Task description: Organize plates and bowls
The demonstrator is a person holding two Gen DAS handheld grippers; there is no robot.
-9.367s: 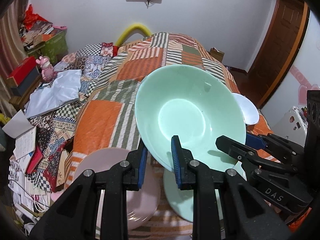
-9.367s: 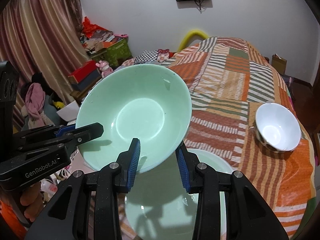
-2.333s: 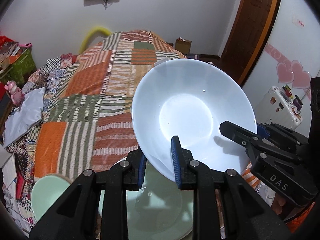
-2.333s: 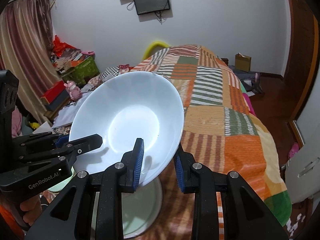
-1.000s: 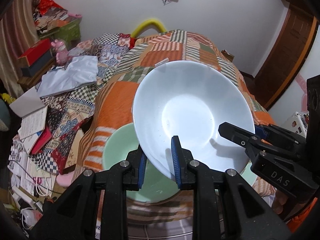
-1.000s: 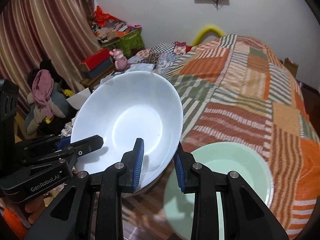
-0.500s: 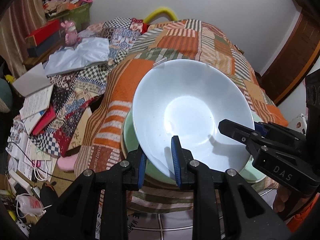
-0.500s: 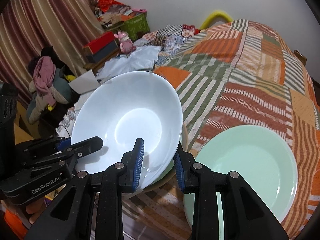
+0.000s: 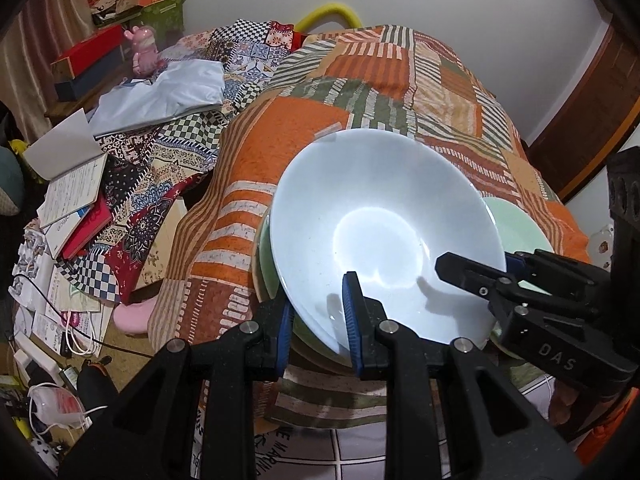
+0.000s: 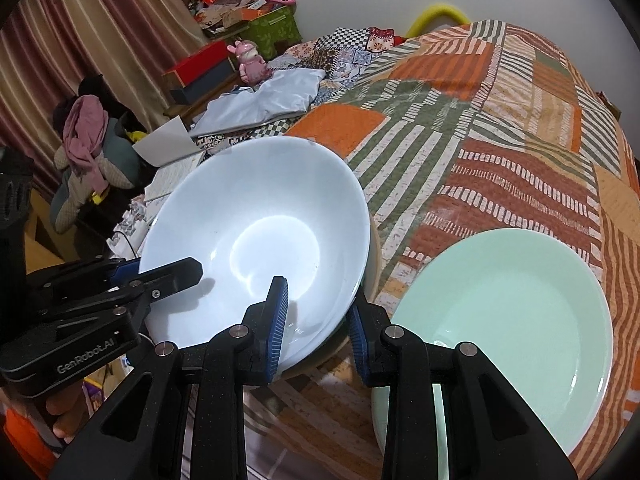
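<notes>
A large white bowl (image 9: 384, 232) is held by both grippers at the near left corner of the bed. My left gripper (image 9: 316, 316) is shut on its near rim; my right gripper (image 10: 316, 316) is shut on the opposite rim and shows in the left wrist view (image 9: 476, 268). The bowl (image 10: 260, 232) sits low inside a green bowl (image 9: 266, 264) whose rim shows just beneath it. I cannot tell whether they touch. A pale green plate (image 10: 512, 312) lies flat on the quilt to the right.
The patchwork quilt (image 10: 500, 128) covers the bed. Left of the bed lie books and papers (image 9: 72, 196), a grey cloth (image 9: 160, 92), a pink toy (image 9: 146, 50), cables (image 9: 52, 344) and boxes. A stuffed toy (image 10: 84, 148) sits by the curtain.
Both grippers have carried the white bowl left and down, from above the green plate to low over the green bowl at the bed's corner. Both stay shut on it.
</notes>
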